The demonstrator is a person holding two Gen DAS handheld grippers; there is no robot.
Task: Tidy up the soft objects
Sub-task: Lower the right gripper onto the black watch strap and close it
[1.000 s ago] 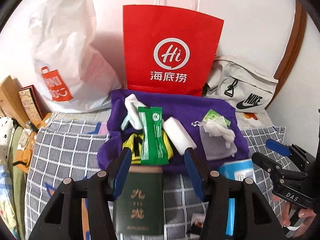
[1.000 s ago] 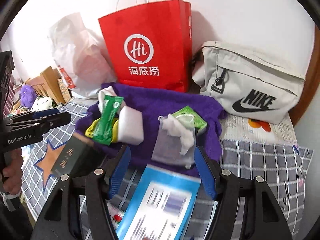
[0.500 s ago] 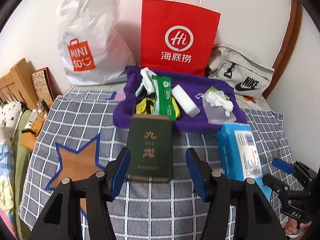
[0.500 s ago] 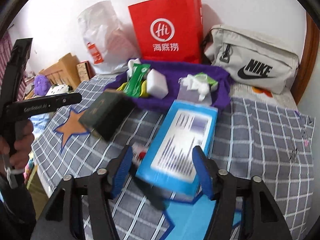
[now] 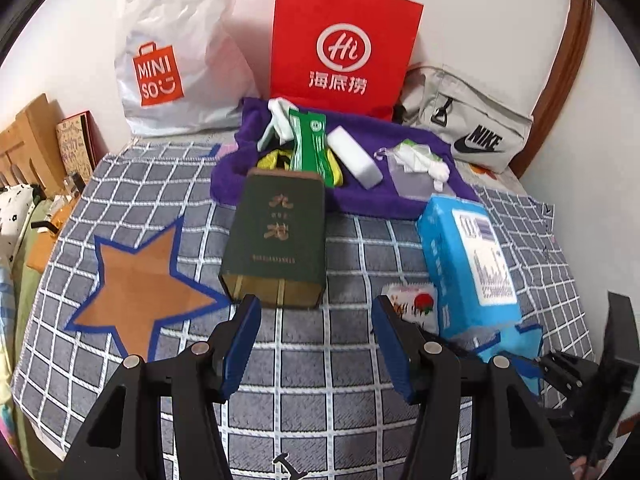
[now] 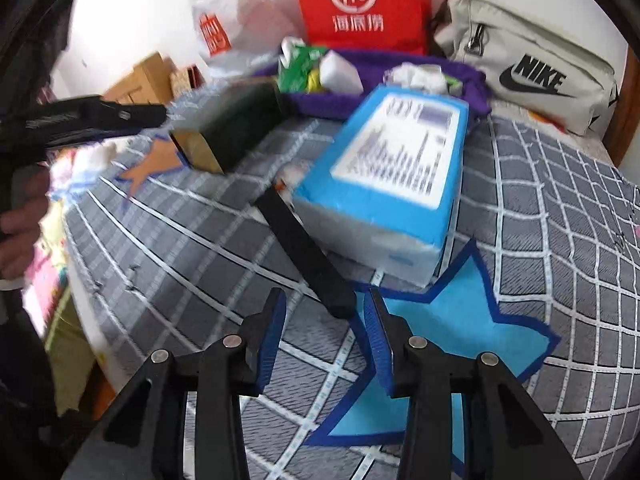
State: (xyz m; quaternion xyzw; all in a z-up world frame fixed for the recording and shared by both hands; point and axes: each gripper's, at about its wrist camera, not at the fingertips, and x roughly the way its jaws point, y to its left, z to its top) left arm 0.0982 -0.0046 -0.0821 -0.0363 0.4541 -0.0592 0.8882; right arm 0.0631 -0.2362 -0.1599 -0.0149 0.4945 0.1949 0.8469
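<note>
A purple towel [image 5: 400,196] at the back of the checked blanket carries a green packet [image 5: 310,140], a white sponge [image 5: 354,156], a white cloth [image 5: 276,120] and a clear pouch of tissue [image 5: 416,160]. My left gripper [image 5: 316,304] is open and empty, its tips just short of a dark green box [image 5: 276,236]. My right gripper [image 6: 324,304] has its jaws closing. The near end of a black flat bar [image 6: 304,248] lies between its tips, and the pads do not touch it. A blue tissue pack [image 6: 384,168] lies beyond the bar.
Against the wall stand a red paper bag [image 5: 340,48], a white plastic bag [image 5: 176,52] and a grey Nike pouch [image 5: 472,128]. A small strawberry-print pack [image 5: 412,300] lies beside the blue pack. The blanket has an orange star [image 5: 140,284] and a blue star [image 6: 452,320]. Wooden items line the left edge.
Both grippers drew back from the purple towel toward the blanket's near side. The green box, earlier between the left fingers, now lies ahead of them. The right jaws narrowed around the black bar's end.
</note>
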